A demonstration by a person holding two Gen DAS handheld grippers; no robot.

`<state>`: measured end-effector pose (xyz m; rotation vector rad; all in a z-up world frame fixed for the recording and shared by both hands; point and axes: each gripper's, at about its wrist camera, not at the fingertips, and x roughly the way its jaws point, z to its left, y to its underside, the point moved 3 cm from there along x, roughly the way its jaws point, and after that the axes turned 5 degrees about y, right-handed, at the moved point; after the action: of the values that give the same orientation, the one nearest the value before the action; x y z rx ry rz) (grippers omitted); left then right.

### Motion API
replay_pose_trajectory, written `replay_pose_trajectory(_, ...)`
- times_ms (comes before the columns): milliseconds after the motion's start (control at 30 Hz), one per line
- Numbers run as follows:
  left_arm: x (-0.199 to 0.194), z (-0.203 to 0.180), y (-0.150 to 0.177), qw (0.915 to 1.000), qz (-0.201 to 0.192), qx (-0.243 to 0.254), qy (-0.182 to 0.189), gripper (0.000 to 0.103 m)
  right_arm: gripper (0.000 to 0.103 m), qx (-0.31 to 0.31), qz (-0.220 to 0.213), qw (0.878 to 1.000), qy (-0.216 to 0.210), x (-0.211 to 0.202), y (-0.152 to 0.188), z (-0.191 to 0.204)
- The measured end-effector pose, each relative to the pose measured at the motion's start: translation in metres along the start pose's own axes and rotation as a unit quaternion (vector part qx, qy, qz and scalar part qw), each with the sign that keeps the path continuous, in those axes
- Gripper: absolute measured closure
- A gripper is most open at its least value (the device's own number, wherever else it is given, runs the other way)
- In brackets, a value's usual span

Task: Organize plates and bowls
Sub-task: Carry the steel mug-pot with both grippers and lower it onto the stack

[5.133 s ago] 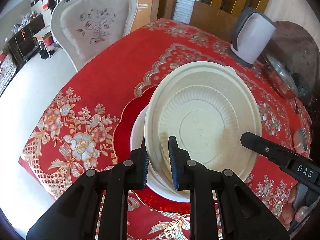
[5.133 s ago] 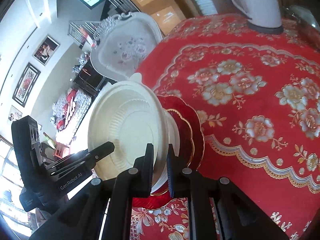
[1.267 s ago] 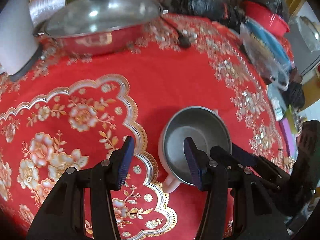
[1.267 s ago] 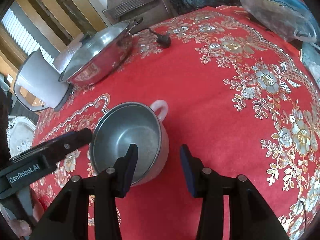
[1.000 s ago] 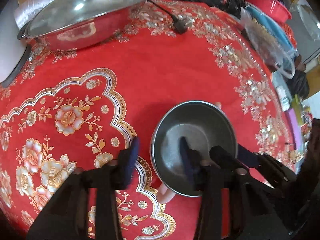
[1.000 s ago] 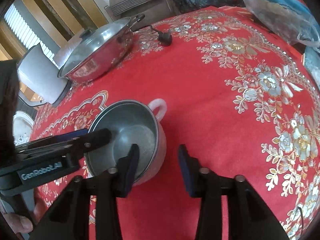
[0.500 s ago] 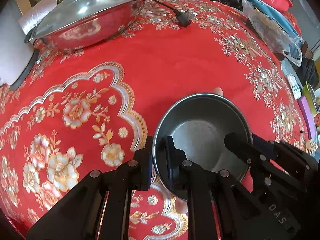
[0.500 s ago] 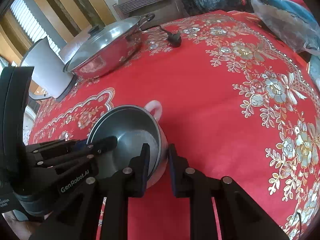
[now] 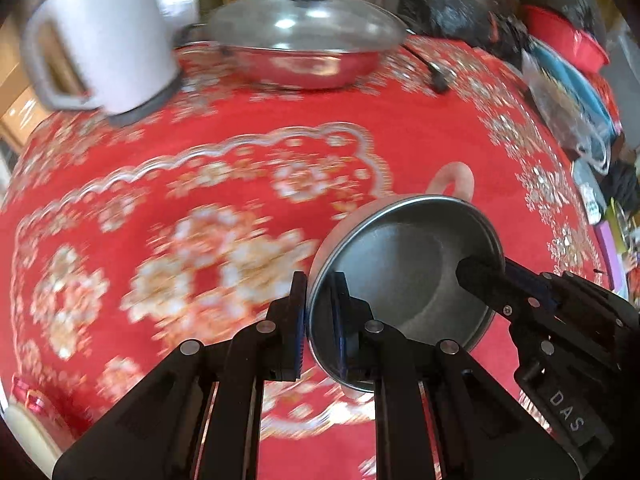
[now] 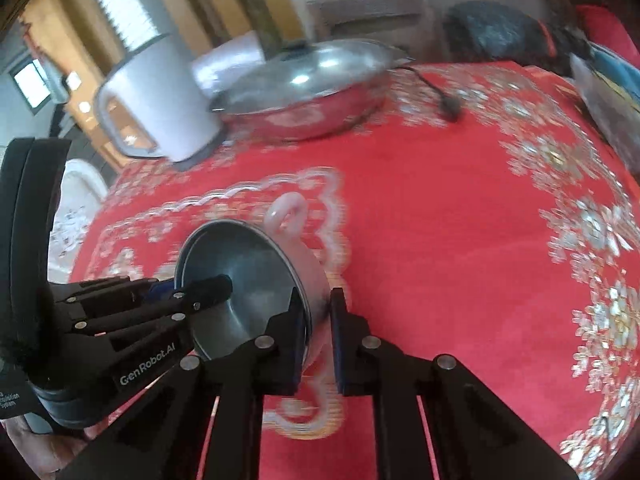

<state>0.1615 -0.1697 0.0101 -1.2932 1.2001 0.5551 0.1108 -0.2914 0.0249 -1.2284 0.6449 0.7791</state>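
A steel bowl [image 9: 400,264] with a pink outer shell and a pink ring handle [image 9: 452,180] is held between both grippers, tilted, a little above the red tablecloth [image 9: 240,152]. My left gripper [image 9: 318,320] is shut on the rim's near left side, one pad inside and one outside. In the right wrist view the bowl [image 10: 248,276] opens towards the left. My right gripper [image 10: 316,320] has its jaws closing tight on the bowl's wall, which sits between them. The left gripper [image 10: 216,288] reaches in from the left there.
A white kettle [image 9: 100,36] and a lidded steel wok [image 9: 300,48] stand at the table's far side, with a black plug [image 9: 438,80] beside them. Black bags [image 9: 448,12], a red basin [image 9: 568,44] and clear bags crowd the right edge. A plate edge [image 9: 24,412] shows bottom left.
Both grippers went from open around the bowl's rim to shut on it. The bowl has lifted, tilted and travelled left over the cloth, towards the kettle.
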Motion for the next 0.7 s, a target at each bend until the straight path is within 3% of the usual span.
replay_pose_trajectory(333,-0.102,0.110,0.061,0.9952,-0.046,-0.071,-0.050,0.092,0.093,-0.089,0.000,0.992,-0.092,-0.016,0.012,0.135)
replay_pose_trajectory(533,-0.166,0.179,0.113,0.9853,-0.072,-0.121,-0.096,0.092,0.093,-0.152,0.002,0.978,-0.142,-0.028,0.026,0.229)
replay_pose_trajectory(700,-0.194,0.229,0.154,0.9750,-0.078,-0.166,-0.126,0.092,0.093,-0.192,0.020,0.965,-0.175,-0.020,0.046,0.292)
